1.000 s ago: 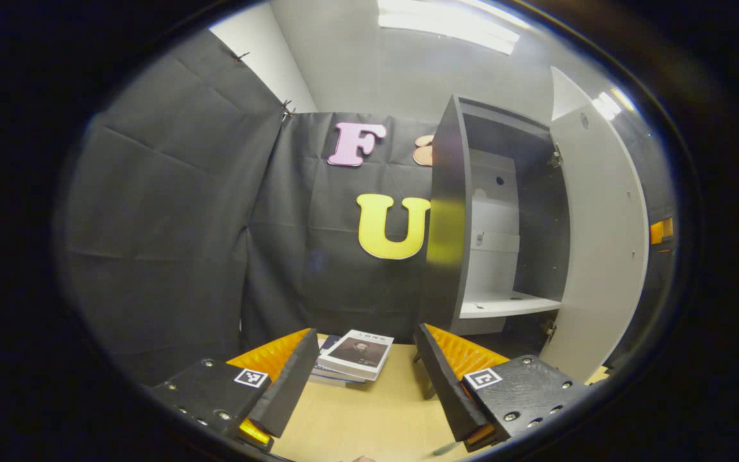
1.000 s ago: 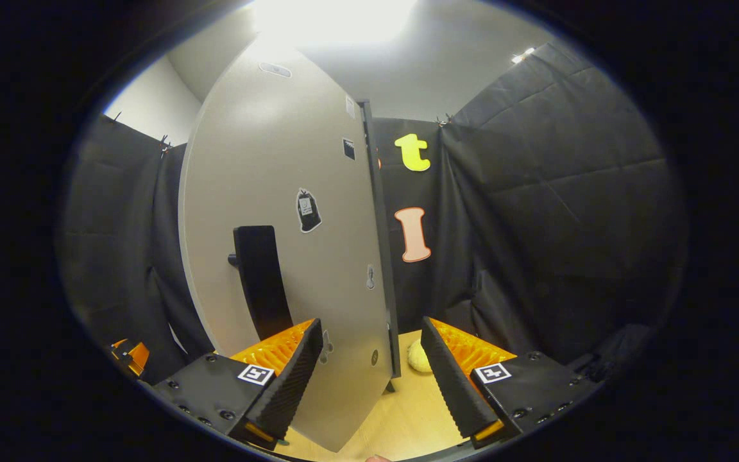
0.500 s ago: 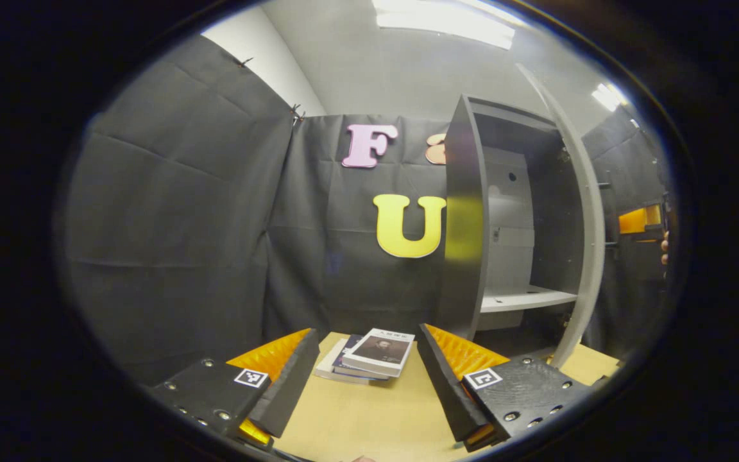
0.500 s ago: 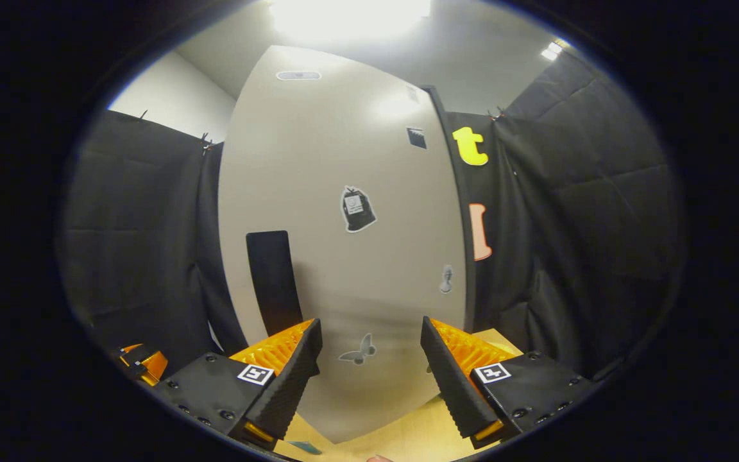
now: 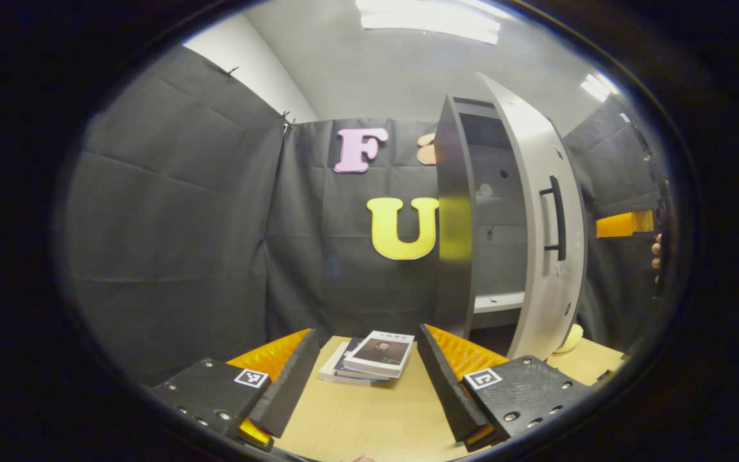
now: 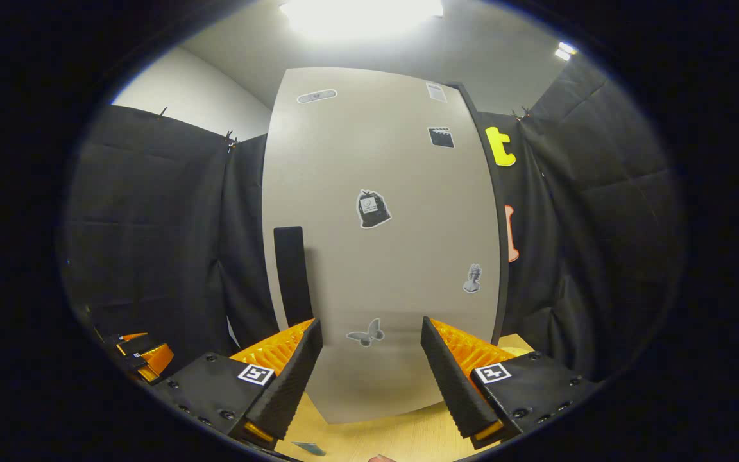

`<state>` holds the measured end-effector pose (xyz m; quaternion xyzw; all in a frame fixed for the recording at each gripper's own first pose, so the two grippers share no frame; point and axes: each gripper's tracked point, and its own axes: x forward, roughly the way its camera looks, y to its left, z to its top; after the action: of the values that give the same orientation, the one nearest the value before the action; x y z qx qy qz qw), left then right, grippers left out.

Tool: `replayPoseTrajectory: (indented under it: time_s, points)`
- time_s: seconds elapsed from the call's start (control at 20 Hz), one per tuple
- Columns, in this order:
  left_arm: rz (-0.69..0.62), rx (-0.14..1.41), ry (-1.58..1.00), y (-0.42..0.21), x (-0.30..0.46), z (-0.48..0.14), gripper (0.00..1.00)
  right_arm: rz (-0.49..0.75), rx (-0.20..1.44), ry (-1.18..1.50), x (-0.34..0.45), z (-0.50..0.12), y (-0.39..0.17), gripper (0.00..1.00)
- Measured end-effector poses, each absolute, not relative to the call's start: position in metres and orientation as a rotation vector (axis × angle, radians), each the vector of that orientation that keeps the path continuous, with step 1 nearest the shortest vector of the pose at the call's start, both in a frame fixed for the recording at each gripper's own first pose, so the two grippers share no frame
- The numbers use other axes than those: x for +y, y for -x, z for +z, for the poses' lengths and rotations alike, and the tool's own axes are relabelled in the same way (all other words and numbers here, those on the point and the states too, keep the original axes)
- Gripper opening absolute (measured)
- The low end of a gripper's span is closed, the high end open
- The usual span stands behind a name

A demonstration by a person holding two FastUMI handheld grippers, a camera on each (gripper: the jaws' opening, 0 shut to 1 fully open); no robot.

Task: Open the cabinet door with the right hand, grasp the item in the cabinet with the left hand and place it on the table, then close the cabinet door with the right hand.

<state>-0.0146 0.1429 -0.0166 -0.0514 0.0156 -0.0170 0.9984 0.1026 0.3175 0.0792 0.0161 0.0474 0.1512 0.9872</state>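
Observation:
The dark cabinet (image 5: 453, 218) stands on the wooden table (image 5: 376, 423) with its pale door (image 5: 536, 224) partly open; a black handle (image 5: 557, 218) is on the door's front. The white shelf (image 5: 498, 301) inside looks bare. A stack of books (image 5: 373, 356) lies on the table just ahead of my open left gripper (image 5: 366, 385). In the right gripper view the door (image 6: 401, 256) and its handle (image 6: 291, 276) are close ahead of my open right gripper (image 6: 369, 378), which holds nothing. Whether the fingers touch the door I cannot tell.
A small yellowish object (image 5: 571, 337) lies on the table behind the door's lower edge. The other gripper (image 5: 626, 223) and a hand (image 5: 657, 256) show at the far right. Several stickers (image 6: 374, 208) dot the door. The left gripper (image 6: 145, 356) shows at the lower left.
The door has swung from wide open to partly open, now turning its front and handle to the left gripper view. The right gripper followed the door's face. The left gripper hardly moved.

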Motion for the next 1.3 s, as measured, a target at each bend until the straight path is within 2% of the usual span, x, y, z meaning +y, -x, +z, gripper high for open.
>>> replayPoseTrajectory:
  time_s: [0.45,0.5,0.8,1.3]
  points:
    - [-0.089,0.009,0.066,0.013,0.040,0.018,0.92,0.237,0.071,-0.005,0.222,0.078,-0.094,0.98]
    - [-0.094,0.006,0.063,0.013,0.029,0.022,0.95,0.228,0.069,-0.002,0.212,0.077,-0.094,0.98]
    - [-0.118,-0.008,0.040,0.011,-0.028,0.034,0.92,0.182,0.091,0.025,0.157,0.053,-0.101,0.97]
    - [-0.109,0.000,0.035,0.006,-0.053,0.036,0.92,0.183,0.123,0.024,0.137,0.036,-0.107,0.98]
